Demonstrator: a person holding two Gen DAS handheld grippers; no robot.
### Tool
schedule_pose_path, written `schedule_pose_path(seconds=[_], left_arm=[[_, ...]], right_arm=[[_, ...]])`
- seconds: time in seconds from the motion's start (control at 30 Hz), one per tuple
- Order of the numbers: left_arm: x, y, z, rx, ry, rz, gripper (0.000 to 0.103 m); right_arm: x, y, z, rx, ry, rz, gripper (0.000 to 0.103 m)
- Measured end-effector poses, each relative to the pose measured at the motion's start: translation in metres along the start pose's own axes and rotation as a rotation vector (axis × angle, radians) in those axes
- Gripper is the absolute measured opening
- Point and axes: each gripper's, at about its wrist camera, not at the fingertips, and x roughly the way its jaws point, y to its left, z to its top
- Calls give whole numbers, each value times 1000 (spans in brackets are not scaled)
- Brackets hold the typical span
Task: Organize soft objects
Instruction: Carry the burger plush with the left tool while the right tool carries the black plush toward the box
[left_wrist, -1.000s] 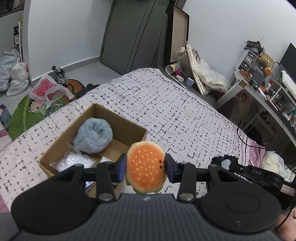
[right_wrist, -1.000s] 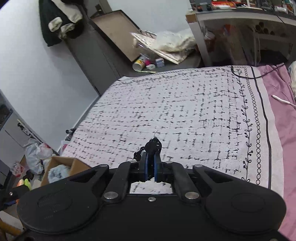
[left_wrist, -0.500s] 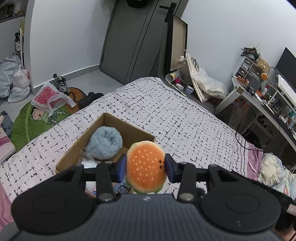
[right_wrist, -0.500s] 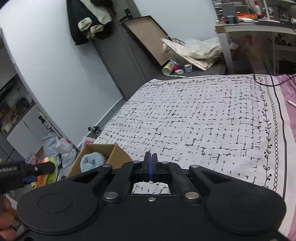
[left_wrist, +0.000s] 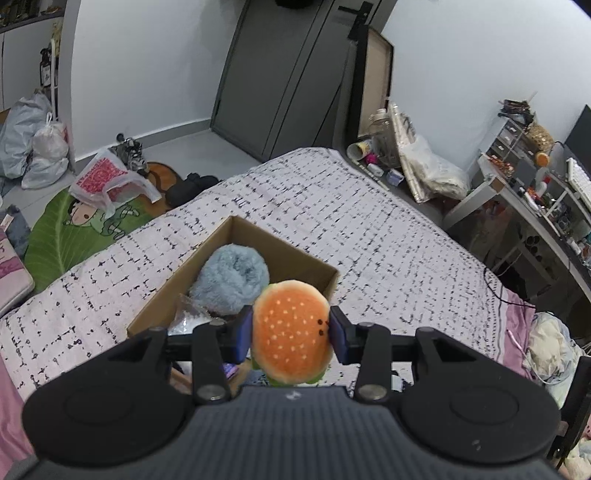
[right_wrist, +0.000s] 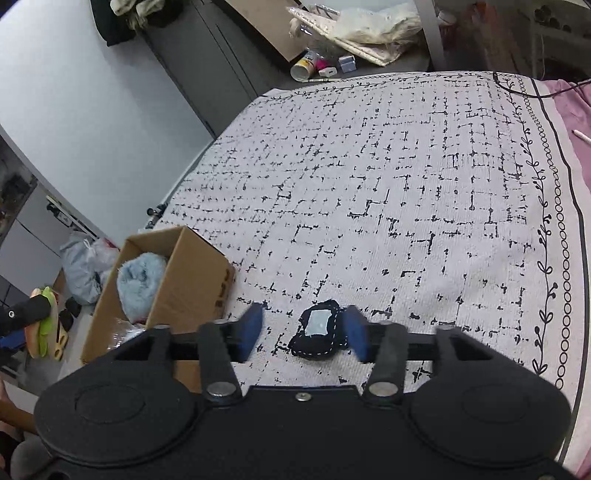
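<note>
My left gripper (left_wrist: 291, 334) is shut on an orange plush burger (left_wrist: 291, 332) and holds it above the near corner of an open cardboard box (left_wrist: 295, 254) on the bed. A fluffy blue ball (left_wrist: 231, 278) and a clear plastic bag (left_wrist: 184, 321) lie in the box. My right gripper (right_wrist: 304, 330) is open, its blue pads either side of a small black plush with a pale patch (right_wrist: 317, 332) lying on the blanket. The box (right_wrist: 192, 280) and blue ball (right_wrist: 140, 280) also show in the right wrist view, with the burger (right_wrist: 44, 325) at the far left.
The bed has a white blanket with black marks (right_wrist: 406, 184). A desk with clutter (left_wrist: 535, 192) stands to the right. Bags (left_wrist: 107, 181) and a green mat (left_wrist: 74, 229) lie on the floor to the left. A black cable (right_wrist: 517, 85) crosses the bed's far corner.
My right gripper was shut, has opened, and now straddles the black plush on the blanket. My left gripper has carried the burger closer over the box.
</note>
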Motion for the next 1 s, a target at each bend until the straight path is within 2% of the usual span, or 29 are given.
schedule_pose_path(seconds=[0.03,0.1,0.37,0.6,0.7,0.73,0.77,0.83,0.93,1.0], left_arm=[[3,2,0,-3,6,4,42],[12,5,2,-11,21,13,42],[36,11,10,-19,42,16,42],[59,15,15,-28,69,6,42],[68,17,16,-23,83,2,42],[72,16,15,-20,89,4,42],[75,16,15,-16,95,7,42],[82,16,16,-9,107,16,42],[89,14,17,-2,115,16,42],[93,11,17,11,119,12,42]], right_arm=[[2,2,0,-8,2,-12,62],[8,4,-1,-20,6,-29,66],[43,13,-2,-78,80,-74,66],[75,20,-12,-154,144,-153,65],[82,24,-18,-196,152,-199,49],[83,25,-18,-212,154,-212,38],[83,25,-18,-220,152,-220,33],[80,23,-15,-209,145,-219,29],[65,27,-7,-199,83,-212,28],[53,29,0,-172,48,-179,28]])
